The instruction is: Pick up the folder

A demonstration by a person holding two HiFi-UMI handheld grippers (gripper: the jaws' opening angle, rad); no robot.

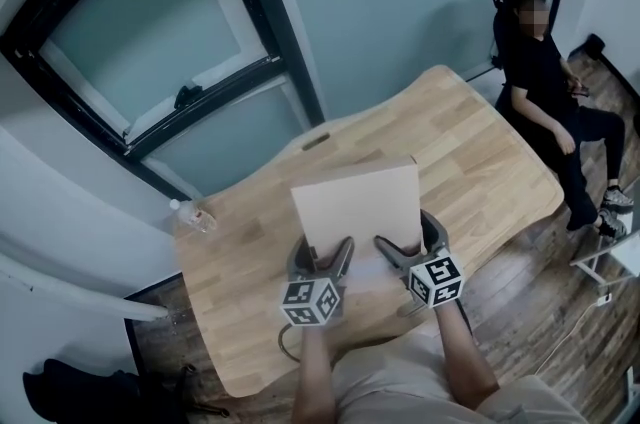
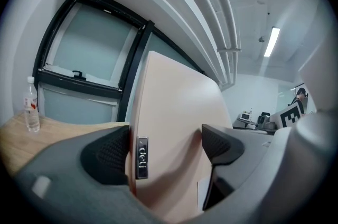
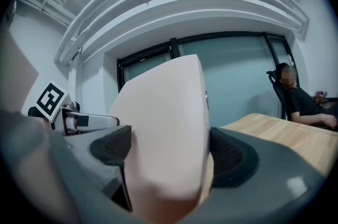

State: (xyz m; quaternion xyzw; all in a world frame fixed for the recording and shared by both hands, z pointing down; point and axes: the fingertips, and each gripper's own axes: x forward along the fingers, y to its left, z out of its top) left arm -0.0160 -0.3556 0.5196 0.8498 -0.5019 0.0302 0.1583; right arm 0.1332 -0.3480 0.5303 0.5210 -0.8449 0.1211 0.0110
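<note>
My left gripper was closed on the pale beige flat card folder. Its black ribbed fingers pressed on either face near the folder's edge, beside a small silver metal tag. My right gripper was clamped on the same folder further along, one finger on each face. Both held it by its near edge at six o'clock, and it stood tilted up and away from me above the light wooden table.

I judged the pickup as good as made. The folder looked clear of the wood, though its lowest edge was hidden behind my grippers. The next move called for even pressure in both grips and for raising the two hands together, so that the thin sheet would not twist or bow between them.

The table had rounded corners. At ten o'clock from the folder, a small clear plastic water bottle stood near the table's left edge, well apart from my hands. Beyond it, at eleven o'clock, ran a black-framed frosted glass window. At two o'clock, past the table's far end, a seated person in dark clothes rested above the dark plank floor.
</note>
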